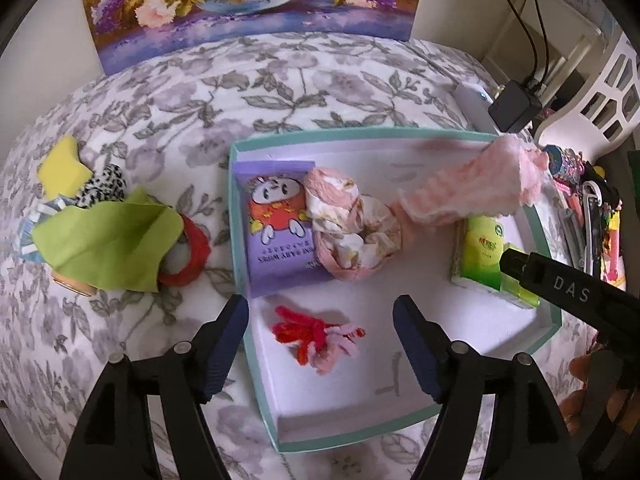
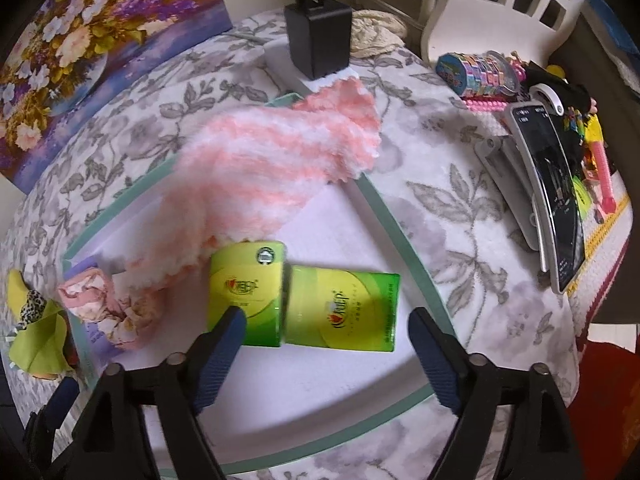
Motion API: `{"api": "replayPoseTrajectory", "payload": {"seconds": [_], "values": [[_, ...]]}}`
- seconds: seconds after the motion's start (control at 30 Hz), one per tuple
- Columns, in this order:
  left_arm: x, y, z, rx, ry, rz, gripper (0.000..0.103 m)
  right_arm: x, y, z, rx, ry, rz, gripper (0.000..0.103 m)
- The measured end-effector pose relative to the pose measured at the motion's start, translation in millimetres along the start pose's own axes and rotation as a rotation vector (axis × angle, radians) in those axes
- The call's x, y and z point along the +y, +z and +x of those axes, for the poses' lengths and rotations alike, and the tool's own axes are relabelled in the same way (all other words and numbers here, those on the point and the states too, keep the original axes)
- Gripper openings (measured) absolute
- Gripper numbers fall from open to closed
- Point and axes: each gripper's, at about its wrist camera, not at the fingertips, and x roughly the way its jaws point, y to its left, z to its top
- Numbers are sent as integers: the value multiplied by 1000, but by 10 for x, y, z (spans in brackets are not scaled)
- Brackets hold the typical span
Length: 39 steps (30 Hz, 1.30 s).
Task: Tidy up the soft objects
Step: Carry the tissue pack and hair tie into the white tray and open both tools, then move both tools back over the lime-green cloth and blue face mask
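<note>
Both tools are held wide open and empty over the teal box (image 1: pixel 240 216). The left tool (image 1: pixel 320 344) is poised above a red-and-pink scrunchie (image 1: pixel 316 338); the right tool (image 2: pixel 326 344) above two green tissue packs (image 2: pixel 340 308). A pink towel (image 2: pixel 272 160) is draped across the far rim. A green cloth (image 1: pixel 104 240) is left on the floral bed cover (image 1: pixel 200 92).
</note>
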Motion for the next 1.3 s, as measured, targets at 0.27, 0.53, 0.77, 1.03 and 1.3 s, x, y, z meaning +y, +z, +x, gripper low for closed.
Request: {"api": "replayPoseTrajectory", "payload": {"seconds": [0.27, 0.53, 0.77, 1.03, 1.3], "values": [[73, 36, -73, -57, 78, -11, 101, 54, 6, -44, -27, 4, -17, 103], [134, 50, -84, -71, 115, -25, 101, 59, -2, -43, -22, 5, -15, 103], [166, 68, -151, -94, 147, -17, 101, 151, -26, -130, -38, 15, -42, 103], [501, 127, -347, -121, 166, -94, 101, 491, -117, -434, -102, 81, -122, 103], [973, 128, -558, -146, 248, -182, 101, 858, -268, -683, -162, 102, -213, 103]]}}
